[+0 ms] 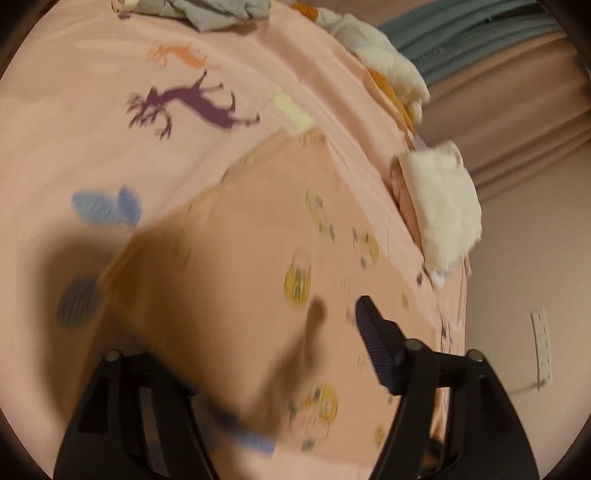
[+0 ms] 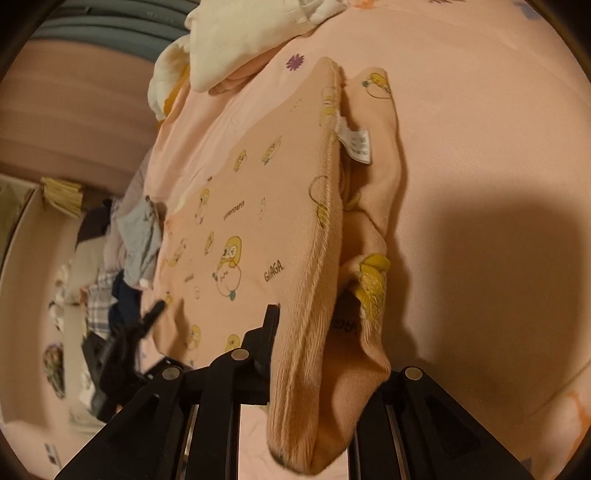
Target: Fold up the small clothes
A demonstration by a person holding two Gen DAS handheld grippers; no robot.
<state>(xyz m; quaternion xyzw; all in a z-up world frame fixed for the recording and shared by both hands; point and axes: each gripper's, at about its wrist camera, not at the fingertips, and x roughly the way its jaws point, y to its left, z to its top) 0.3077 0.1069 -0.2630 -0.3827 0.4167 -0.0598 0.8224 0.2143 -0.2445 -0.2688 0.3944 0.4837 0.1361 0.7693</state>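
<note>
The peach printed garment point(image 2: 258, 229) lies on the pink bedsheet point(image 1: 92, 129), 1 edge lifted and pinched in the right gripper point(image 2: 314, 369). The left gripper point(image 1: 280, 369) hovers spread, holding nothing. Folding looks midway; folded white clothes point(image 1: 443, 206) sit beside, an unfolded pile point(image 1: 221, 11) waits.

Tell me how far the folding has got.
Done: a white folded piece sits at the bed's edge. In hand: the right gripper pinches the peach duck-print garment, one flap doubled over; the left gripper is open. Left: the grey crumpled clothes.
</note>
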